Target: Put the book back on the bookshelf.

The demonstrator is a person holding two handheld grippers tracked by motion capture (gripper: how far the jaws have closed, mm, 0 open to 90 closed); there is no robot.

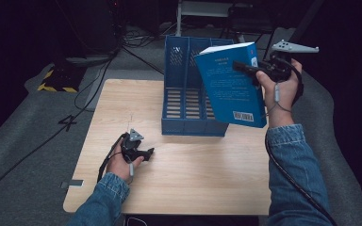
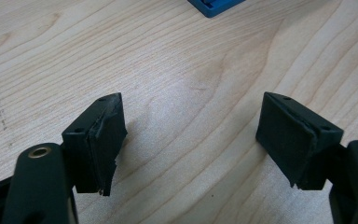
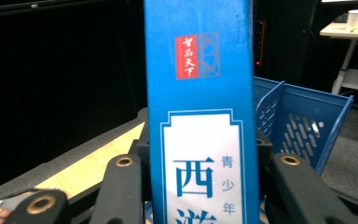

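Note:
A blue book hangs in the air above the table's right side, tilted, its back cover with a barcode facing me. My right gripper is shut on it near its spine edge. In the right gripper view the book's spine with a red stamp and a white label stands upright between the jaws. Behind and below the book is a blue slotted file rack on the wooden table. My left gripper rests low over the front left of the table, open, with nothing between its fingertips.
Cables trail over the grey floor covering left of the table. A yellow-and-black striped block lies at far left. In the right gripper view a white side table with a paper cup stands far off.

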